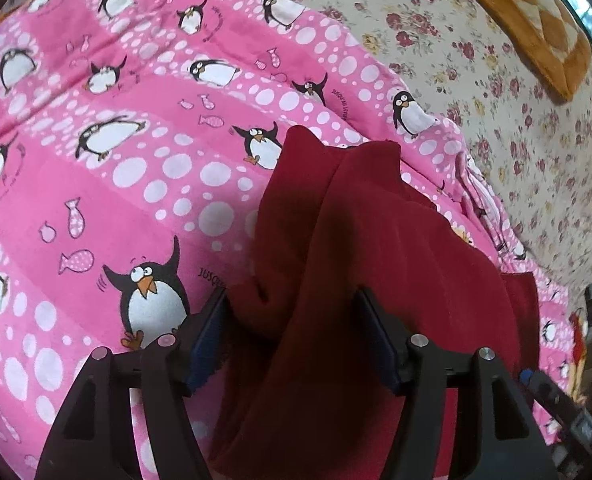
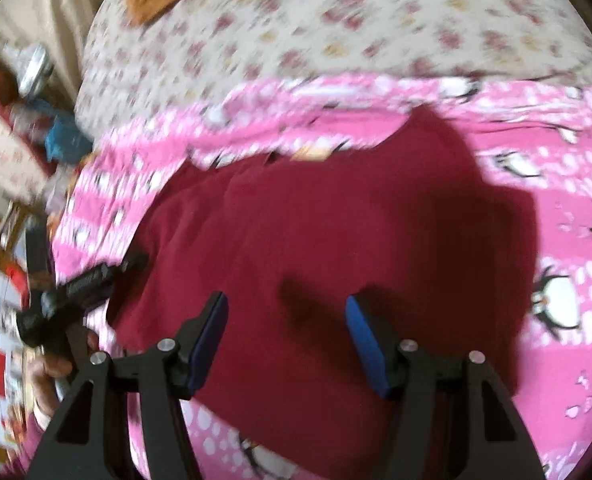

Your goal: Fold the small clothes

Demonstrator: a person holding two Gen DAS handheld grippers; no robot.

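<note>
A dark red garment (image 1: 359,248) lies on a pink penguin blanket (image 1: 108,184). In the left wrist view a bunched fold of it rises between the blue pads (image 1: 212,336) of my left gripper (image 1: 296,332) and fills the gap from pad to pad, so the jaws are shut on it. In the right wrist view the garment (image 2: 296,240) spreads mostly flat. My right gripper (image 2: 288,332) hovers over its near part, jaws open, with only its own shadow on the cloth between them. The left gripper's black body (image 2: 84,280) sits at the garment's left edge, with a hand (image 2: 52,368) behind it.
The pink blanket (image 2: 567,208) covers a bed with a cream floral sheet (image 1: 515,128). An orange checked cushion (image 1: 527,12) lies at the far side. Beyond the bed's left edge in the right wrist view stands blurred clutter (image 2: 36,128).
</note>
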